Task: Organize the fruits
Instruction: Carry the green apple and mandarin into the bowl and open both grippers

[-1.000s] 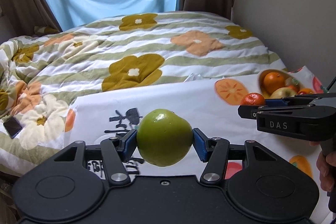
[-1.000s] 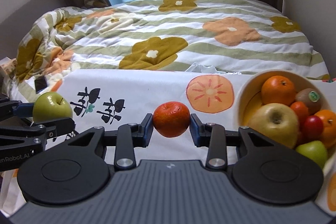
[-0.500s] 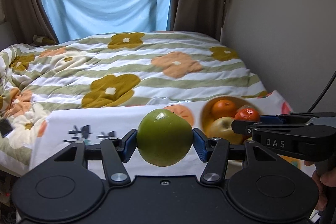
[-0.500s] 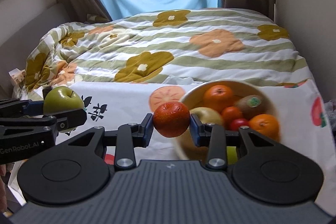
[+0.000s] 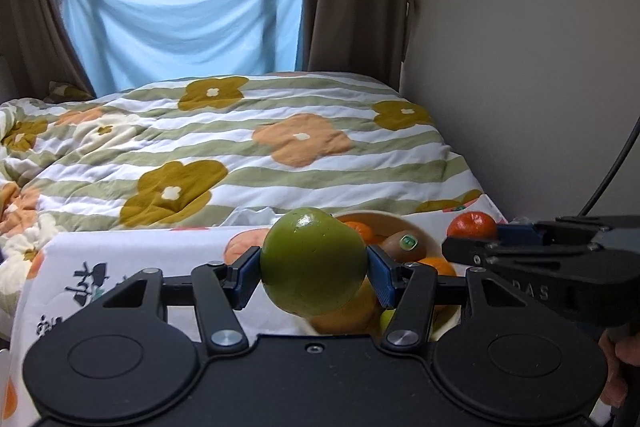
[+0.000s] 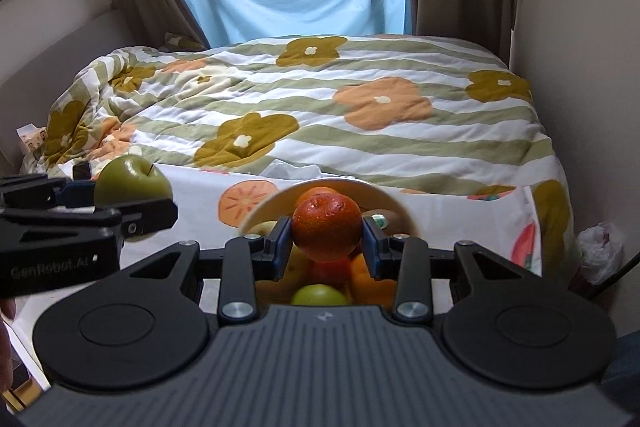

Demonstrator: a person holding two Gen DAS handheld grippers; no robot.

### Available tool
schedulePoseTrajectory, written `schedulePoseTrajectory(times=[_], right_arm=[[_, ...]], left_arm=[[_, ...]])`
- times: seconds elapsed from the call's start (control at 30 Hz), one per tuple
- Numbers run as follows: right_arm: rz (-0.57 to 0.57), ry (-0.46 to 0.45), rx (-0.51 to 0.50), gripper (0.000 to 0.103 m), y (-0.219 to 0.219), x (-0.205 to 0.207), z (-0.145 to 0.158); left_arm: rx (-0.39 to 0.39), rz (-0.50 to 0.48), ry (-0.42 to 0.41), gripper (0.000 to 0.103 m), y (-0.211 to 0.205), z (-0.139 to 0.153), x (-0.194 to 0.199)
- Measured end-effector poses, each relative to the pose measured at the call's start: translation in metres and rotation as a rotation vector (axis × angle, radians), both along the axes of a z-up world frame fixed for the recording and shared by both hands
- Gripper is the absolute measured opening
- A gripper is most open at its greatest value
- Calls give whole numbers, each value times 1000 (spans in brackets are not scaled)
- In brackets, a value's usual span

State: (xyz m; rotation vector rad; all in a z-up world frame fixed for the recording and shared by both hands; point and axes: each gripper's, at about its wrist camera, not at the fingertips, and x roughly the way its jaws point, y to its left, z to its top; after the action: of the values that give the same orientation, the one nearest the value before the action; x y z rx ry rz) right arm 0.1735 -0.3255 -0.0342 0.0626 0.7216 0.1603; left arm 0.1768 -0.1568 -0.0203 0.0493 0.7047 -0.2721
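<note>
**The table and the bed behind it**

You had a table covered by a white cloth [image 6: 192, 195] printed with orange fruit slices and black characters. On that cloth sat a cream bowl [image 6: 384, 197] holding oranges, a kiwi [image 5: 404, 245] with a sticker, a small green fruit [image 6: 320, 295] and other pieces. Just behind the table stood the bed, spread with a striped floral quilt [image 6: 360, 131]. A dark phone-like object [image 6: 82, 171] lay at the quilt's left edge.
</note>
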Motion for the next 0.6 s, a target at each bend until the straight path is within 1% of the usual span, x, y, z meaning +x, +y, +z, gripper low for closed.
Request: schedulePoseTrajectory(times=[0.17,0.33,0.6], right_arm=[[-33,1,3,52,-12,13,-5],[-73,2,3,52,-18,37,-10],[-132,29,12,52,-21,76,-23]], left_arm=[[5,-31,17,60,-10,-10,31],[8,-56,46,60,-15,-24,62],[20,-101,117,60,-18,-55,108]])
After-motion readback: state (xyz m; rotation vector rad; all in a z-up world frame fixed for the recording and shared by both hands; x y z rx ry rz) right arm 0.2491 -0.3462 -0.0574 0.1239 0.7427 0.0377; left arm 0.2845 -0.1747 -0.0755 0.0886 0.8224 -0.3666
